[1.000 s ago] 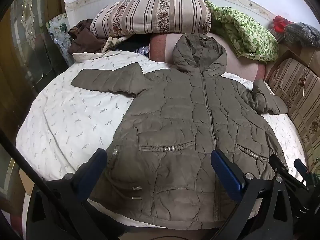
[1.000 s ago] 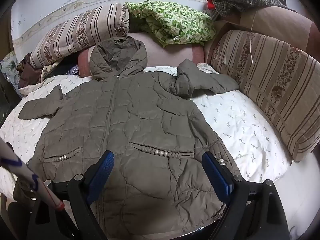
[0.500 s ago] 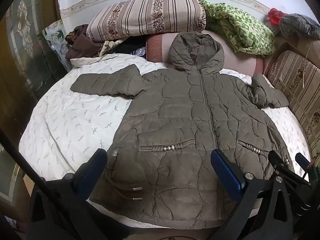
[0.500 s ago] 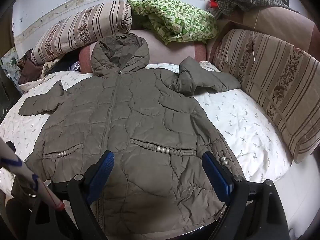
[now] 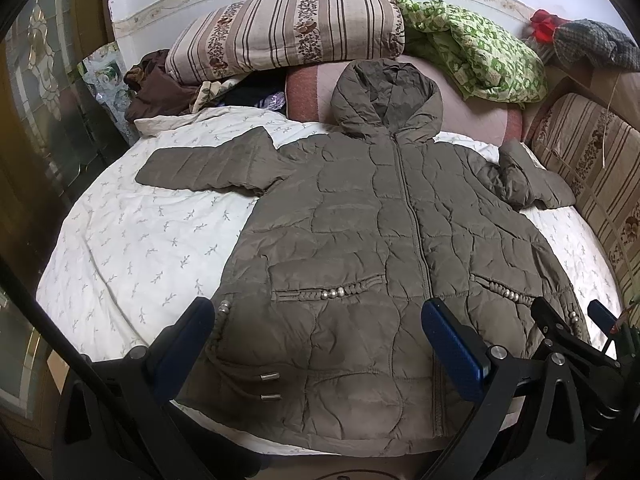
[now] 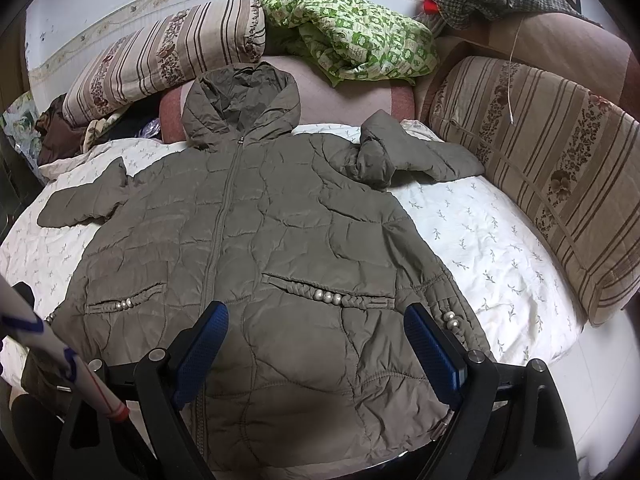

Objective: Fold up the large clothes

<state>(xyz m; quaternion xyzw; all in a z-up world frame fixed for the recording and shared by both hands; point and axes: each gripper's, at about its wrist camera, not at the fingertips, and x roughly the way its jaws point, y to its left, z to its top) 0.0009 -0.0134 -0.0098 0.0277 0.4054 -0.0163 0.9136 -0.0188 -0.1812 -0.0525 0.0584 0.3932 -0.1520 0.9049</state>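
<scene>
Now the olive jacket [image 5: 376, 240] lies flat on the bed [image 5: 132, 248] (hem at near edge); left gripper [image 5: 316, 344] and right gripper [image 6: 316, 340] hover above the hem, jaws apart, empty.

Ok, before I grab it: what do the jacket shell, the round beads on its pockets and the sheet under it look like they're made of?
Jacket: looks like thin synthetic shell over puffy filling, with quilted stitched panels and a slight sheen. Pocket beads: shiny silver-grey, metal or coated plastic; can't tell which. Sheet: matte white woven cloth, likely cotton, finely creased, printed with small sprigs.
</scene>
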